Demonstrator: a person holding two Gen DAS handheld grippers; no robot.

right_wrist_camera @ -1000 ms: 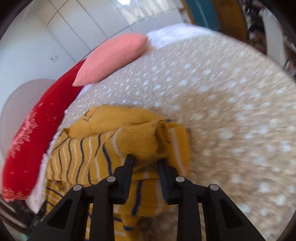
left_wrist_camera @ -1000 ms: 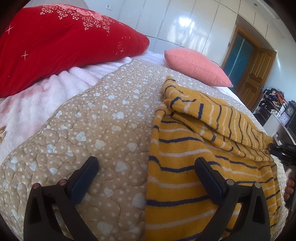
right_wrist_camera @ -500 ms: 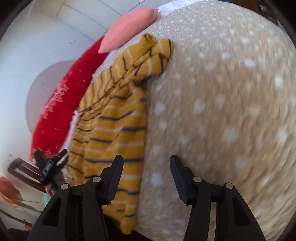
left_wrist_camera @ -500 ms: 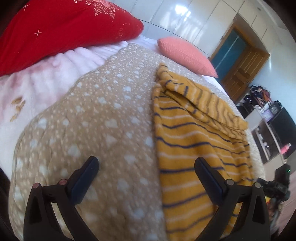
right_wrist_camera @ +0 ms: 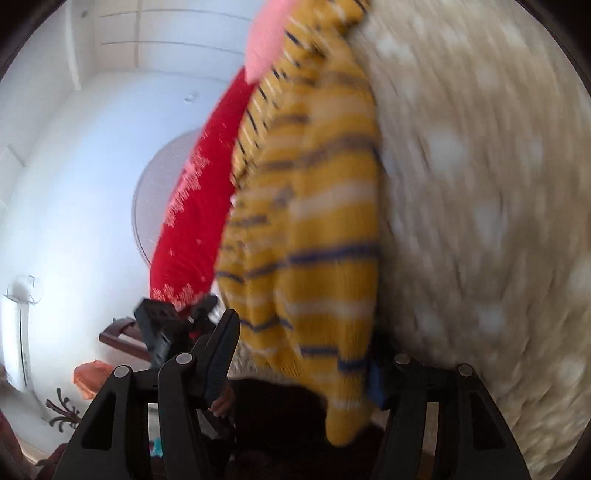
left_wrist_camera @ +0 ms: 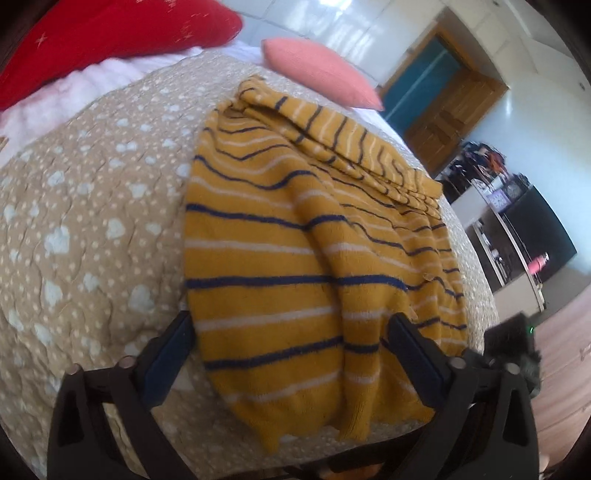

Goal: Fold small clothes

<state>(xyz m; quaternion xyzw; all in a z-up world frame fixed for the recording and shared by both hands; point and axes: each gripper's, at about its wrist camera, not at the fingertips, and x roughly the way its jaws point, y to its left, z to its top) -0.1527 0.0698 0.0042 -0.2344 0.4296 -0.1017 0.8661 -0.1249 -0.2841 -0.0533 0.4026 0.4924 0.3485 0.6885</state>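
A: How are the fingers [left_wrist_camera: 173, 350] of the left gripper [left_wrist_camera: 295, 354] seen?

B: They are spread wide, and nothing is pinched. The near hem of the sweater [left_wrist_camera: 288, 266] is framed between them, with the left finger over the quilt [left_wrist_camera: 85, 221].

A: And the right gripper [right_wrist_camera: 303, 354]?

B: Its fingers [right_wrist_camera: 221, 350] are also held apart. The sweater's [right_wrist_camera: 314, 240] lower edge is seen between them, but no pinch can be made out; that view is badly blurred.

A: Where is the sweater found?

B: It is laid flat on the bed's tan, white-spotted quilt [right_wrist_camera: 480, 184], its hem hanging slightly over the near edge. A sleeve [left_wrist_camera: 332, 129] is folded across the upper part of the body. Navy and white stripes are carried on the yellow knit.

A: What is seen beyond it?

B: A pink pillow [left_wrist_camera: 317, 70] is placed past the collar end, and a red pillow [left_wrist_camera: 110, 33] lies further left. White cupboards and a wooden door [left_wrist_camera: 450, 114] are seen at the back.
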